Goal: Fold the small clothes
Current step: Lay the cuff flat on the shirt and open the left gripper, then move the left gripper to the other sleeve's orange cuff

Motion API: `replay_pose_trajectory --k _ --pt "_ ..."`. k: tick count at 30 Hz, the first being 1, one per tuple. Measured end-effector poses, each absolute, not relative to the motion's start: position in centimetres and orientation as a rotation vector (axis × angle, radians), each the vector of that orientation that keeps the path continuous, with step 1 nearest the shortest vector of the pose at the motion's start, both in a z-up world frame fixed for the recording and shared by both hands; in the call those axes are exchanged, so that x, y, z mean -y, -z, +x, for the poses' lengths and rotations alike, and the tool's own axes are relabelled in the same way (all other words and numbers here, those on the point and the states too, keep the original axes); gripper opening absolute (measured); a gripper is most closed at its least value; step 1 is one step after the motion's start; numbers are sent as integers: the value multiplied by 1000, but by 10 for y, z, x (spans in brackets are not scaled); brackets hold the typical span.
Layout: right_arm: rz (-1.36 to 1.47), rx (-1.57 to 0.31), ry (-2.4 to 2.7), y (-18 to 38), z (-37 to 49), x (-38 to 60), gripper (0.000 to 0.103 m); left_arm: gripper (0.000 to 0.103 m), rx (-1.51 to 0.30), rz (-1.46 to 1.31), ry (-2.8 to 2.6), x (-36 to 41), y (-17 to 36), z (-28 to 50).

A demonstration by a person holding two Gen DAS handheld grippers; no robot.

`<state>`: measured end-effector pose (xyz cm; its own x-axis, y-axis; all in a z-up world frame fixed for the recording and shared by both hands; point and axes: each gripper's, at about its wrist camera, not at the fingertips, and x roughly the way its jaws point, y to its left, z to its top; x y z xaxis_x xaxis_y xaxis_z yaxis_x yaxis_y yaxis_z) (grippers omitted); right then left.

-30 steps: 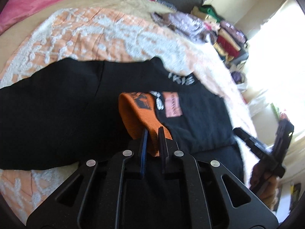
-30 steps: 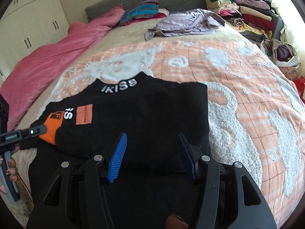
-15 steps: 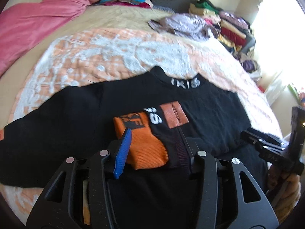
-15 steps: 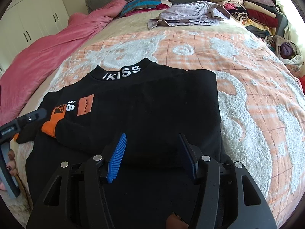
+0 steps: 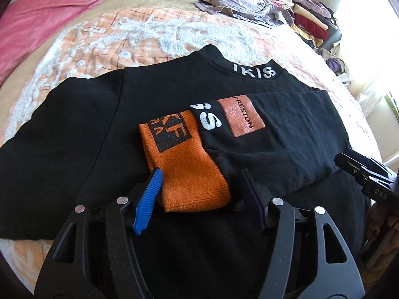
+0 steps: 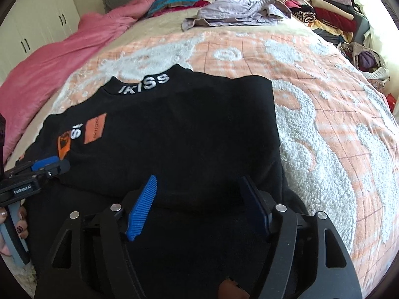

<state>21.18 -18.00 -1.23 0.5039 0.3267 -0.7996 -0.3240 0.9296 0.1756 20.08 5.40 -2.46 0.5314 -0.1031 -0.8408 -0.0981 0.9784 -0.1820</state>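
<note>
Black top (image 5: 74,129) lies flat on the bed's orange-and-white blanket (image 5: 149,35), neck toward the headboard, white "IKISS" lettering on the collar (image 6: 144,82). One sleeve is folded across the chest; its orange cuff (image 5: 184,164) rests on the black fabric, with a black square print, white "S" letters and an orange "PRESTON" patch (image 5: 240,115) beside it.

Left gripper (image 5: 199,186): jaws spread and opening. The cuff end lies between the fingers, pads not pressing on it; the blue pad (image 5: 148,199) is just at the cuff's edge, contact hard to call. Far finger is dark against the black fabric, outline hard to make out.

Right gripper (image 6: 199,199): jaws spread and opening, over the folded right half of the top, only flat cloth in the gap. Whether the tips touch the fabric cannot be told.

Lower hem is hidden behind both gripper bodies. In the left view the right gripper is cut off at the frame edge. In the right view the left gripper is partly cropped at the left edge, a few fingers of the hand (image 6: 15,226) visible on its handle. Pink duvet (image 6: 62,57), lilac garment (image 6: 239,10) and clothes stack (image 6: 324,10) sit at the far side, distorted by the lens.
</note>
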Motion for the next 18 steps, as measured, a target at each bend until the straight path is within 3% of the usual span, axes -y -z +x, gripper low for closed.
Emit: replay_pose_trajectory --k 2,6,14,16,18 --pt "13 -955 -398 11 210 178 70 55 -1013 -231 8 -55 24 199" --pt "24 -915 -403 4 205 173 92 63 -1005 -244 14 -58 19 193" --pt "46 -837 -413 -12 196 168 97 77 -965 -255 4 -66 4 178" --pt "43 -822 -417 -15 194 164 98 86 -955 -266 -1 -69 0 174" --pt "41 -815 -422 -18 192 161 98 87 -943 -273 -7 -71 -5 170"
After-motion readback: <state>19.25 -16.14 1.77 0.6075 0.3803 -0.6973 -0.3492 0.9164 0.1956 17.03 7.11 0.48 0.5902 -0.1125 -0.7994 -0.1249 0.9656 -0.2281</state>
